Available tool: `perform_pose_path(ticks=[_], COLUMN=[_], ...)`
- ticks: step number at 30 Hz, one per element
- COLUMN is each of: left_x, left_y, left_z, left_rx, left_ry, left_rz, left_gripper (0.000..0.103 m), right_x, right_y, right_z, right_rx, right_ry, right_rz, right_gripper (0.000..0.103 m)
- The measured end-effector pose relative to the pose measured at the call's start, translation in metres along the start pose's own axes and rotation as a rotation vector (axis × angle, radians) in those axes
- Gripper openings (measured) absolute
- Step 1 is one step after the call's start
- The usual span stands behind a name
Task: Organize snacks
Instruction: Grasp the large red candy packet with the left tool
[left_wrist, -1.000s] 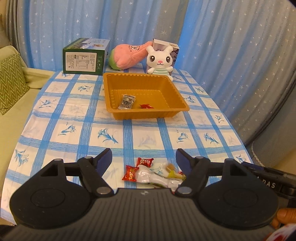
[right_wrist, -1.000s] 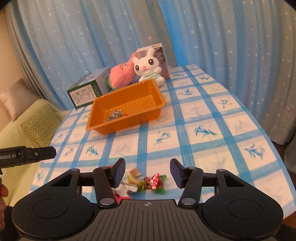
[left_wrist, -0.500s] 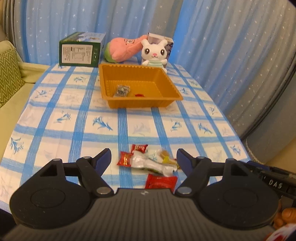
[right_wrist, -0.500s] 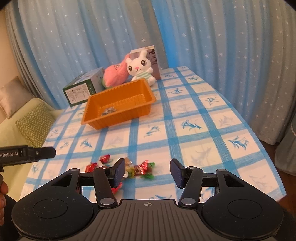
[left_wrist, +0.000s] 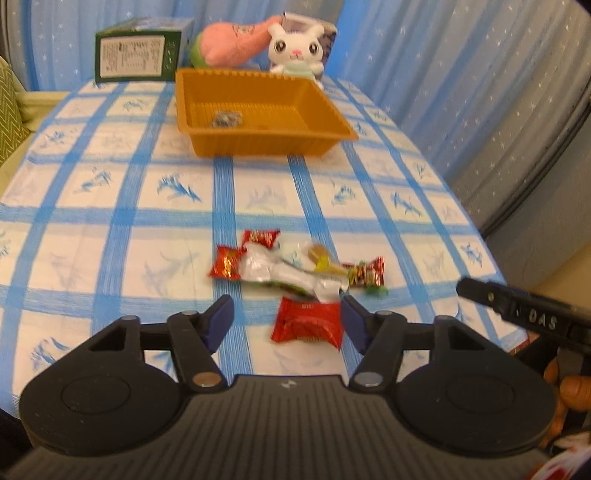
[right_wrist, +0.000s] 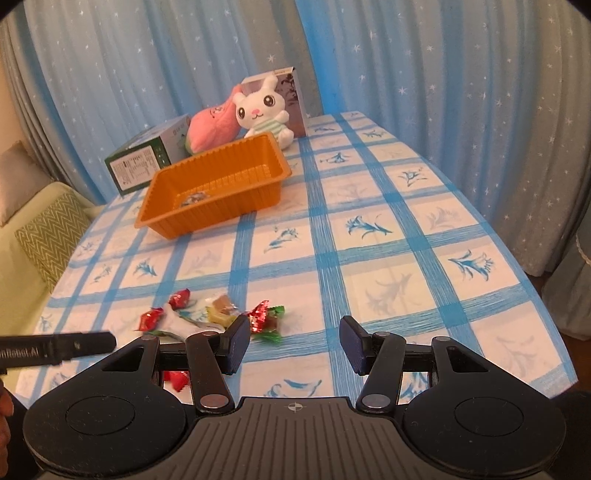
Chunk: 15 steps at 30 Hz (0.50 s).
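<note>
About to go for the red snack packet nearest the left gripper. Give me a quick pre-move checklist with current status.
1. Left gripper open: ok, jaws spread, nothing held.
2. Red snack packet lined up: ok, it lies on the tablecloth between the fingertips, nearer the right one.
3. Packet free of neighbours: not ok, the white wrapper touches or overlaps its far edge.
4. Right gripper out of the way: ok, open and empty, off to the right of the pile.
5. Orange tray has room: ok, only a couple of small pieces inside.
6. Packet lying flat: cannot tell, image blurred.
</note>
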<state>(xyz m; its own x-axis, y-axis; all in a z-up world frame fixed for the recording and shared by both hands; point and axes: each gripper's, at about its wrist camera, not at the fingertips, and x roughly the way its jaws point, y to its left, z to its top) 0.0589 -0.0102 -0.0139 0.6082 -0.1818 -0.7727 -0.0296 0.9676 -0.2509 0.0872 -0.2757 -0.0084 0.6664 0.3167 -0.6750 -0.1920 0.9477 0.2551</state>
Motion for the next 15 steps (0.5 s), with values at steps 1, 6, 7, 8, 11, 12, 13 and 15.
perform_pose_path(ticks=[1, 6, 7, 8, 11, 12, 13, 15], left_x=[0.004, 0.024, 0.028, 0.031, 0.041, 0.045, 0.05, 0.058], left_y=[0.0, 0.0, 0.0, -0.001, -0.004, -0.005, -0.006, -0.008], left_z=[-0.002, -0.008, -0.009, -0.009, -0.011, -0.011, -0.011, -0.011], left_rx=[0.003, -0.011, -0.016, -0.02, -0.028, -0.034, -0.043, -0.054], left_ry=[0.01, 0.065, 0.077, 0.088, 0.121, 0.131, 0.142, 0.155], left_rz=[0.0, -0.036, -0.052, -0.069, -0.106, -0.116, -0.127, -0.13], left_gripper=[0.059, 0.047, 0.044, 0.044, 0.044, 0.044, 0.044, 0.044], right_x=[0.004, 0.025, 0.029, 0.032, 0.041, 0.043, 0.045, 0.048], right_y=[0.0, -0.003, -0.004, -0.005, -0.01, -0.011, -0.013, -0.015], right_z=[-0.001, -0.006, -0.007, -0.009, -0.01, -0.01, -0.01, -0.009], right_rx=[-0.004, -0.004, -0.003, -0.002, 0.015, 0.019, 0.021, 0.026], right_ry=[0.004, 0.038, 0.043, 0.047, 0.052, 0.051, 0.05, 0.05], right_rz=[0.001, 0.017, 0.015, 0.013, 0.007, 0.004, 0.002, 0.0], right_gripper=[0.054, 0.054, 0.054, 0.054, 0.054, 0.054, 0.054, 0.054])
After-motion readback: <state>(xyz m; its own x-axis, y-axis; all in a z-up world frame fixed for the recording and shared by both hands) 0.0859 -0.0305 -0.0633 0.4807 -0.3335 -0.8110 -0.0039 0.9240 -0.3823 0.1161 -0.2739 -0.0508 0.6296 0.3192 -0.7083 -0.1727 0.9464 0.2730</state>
